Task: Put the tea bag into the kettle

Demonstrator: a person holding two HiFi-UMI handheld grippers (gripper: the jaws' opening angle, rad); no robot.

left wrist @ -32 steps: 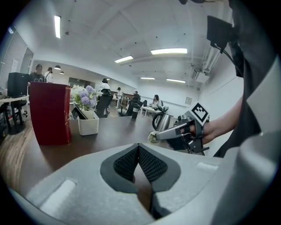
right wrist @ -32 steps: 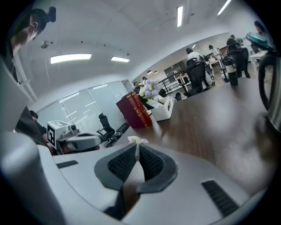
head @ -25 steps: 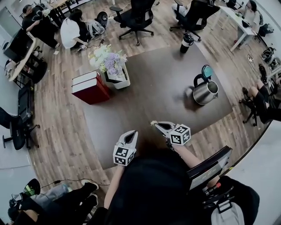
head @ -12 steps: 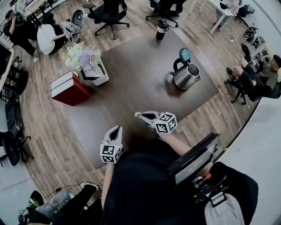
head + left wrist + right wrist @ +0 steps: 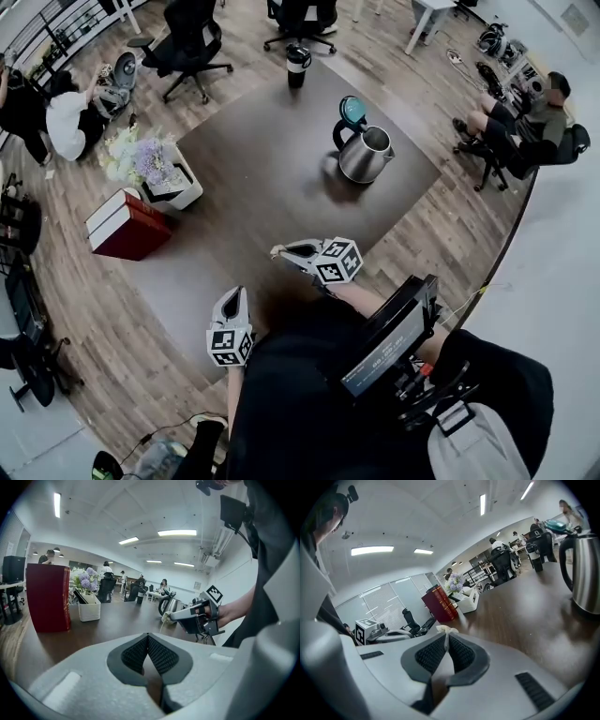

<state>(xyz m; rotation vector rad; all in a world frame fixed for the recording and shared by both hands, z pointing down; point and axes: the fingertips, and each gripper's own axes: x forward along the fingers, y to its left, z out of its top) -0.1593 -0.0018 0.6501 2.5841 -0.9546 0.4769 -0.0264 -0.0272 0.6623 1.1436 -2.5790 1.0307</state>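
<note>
A steel kettle [image 5: 364, 155] with its teal lid [image 5: 352, 110] flipped up stands on the far right part of the dark table [image 5: 267, 178]. My right gripper [image 5: 279, 251] hovers over the table's near side, shut on a small pale tea bag [image 5: 275, 251]. In the right gripper view the tea bag [image 5: 446, 629] pokes out above the closed pads, and the kettle [image 5: 584, 576] is ahead to the right. My left gripper [image 5: 232, 298] is shut and empty near the table's front edge. In the left gripper view its pads [image 5: 159, 656] meet.
Red books [image 5: 127, 225] and a white planter with flowers [image 5: 155, 169] sit at the table's left end, and a black bottle [image 5: 297, 66] at its far end. Office chairs [image 5: 192, 42] and seated people [image 5: 511, 122] ring the table. A tablet [image 5: 389, 337] is strapped at my front.
The head view has swung, so the table and kettle sit further left and higher. The right gripper keeps the tea bag. The left gripper has dropped back toward my body.
</note>
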